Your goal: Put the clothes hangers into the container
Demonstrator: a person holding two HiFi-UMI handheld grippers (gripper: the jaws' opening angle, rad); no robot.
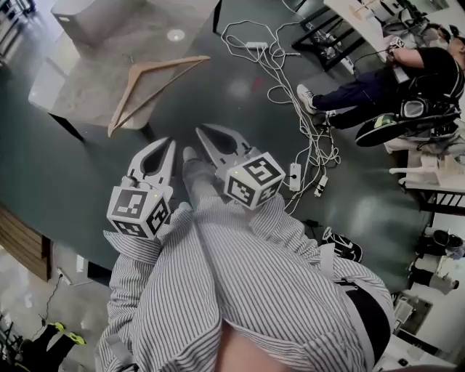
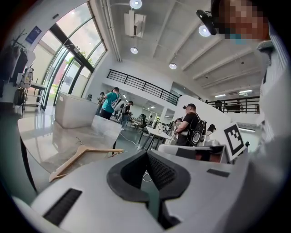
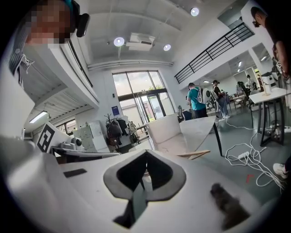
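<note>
Wooden and pale, the single clothes hanger (image 1: 122, 102) we can see lies flat on a grey stone-look table (image 1: 76, 83), its metal hook pointing toward the white container (image 1: 94, 16) that stands at the far end of the same tabletop, near the hanger but not touching it. We cannot see into the container from here. Nearer to us, the left gripper (image 1: 170, 145) and the right gripper (image 1: 201, 133) hang side by side over the dark green floor, close to our striped shirt sleeves (image 1: 218, 276) and well short of the table. Each gripper's own view shows its jaws pressed together at the tips with nothing between them, and the hanger (image 2: 82, 152) lies ahead on the tabletop beyond them. Off to the right, white cables (image 1: 290, 80) trail across the floor toward a seated person (image 1: 392, 80). We judge the task to be at its opening step, the approach, with no hanger picked up or put away. The next move, as we read it, calls for stepping or reaching forward to the table, parting the jaws of one gripper, and bringing them down over one wooden arm or the neck of the hanger. A firm close there should let us lift it clear and carry it across to the container.
</note>
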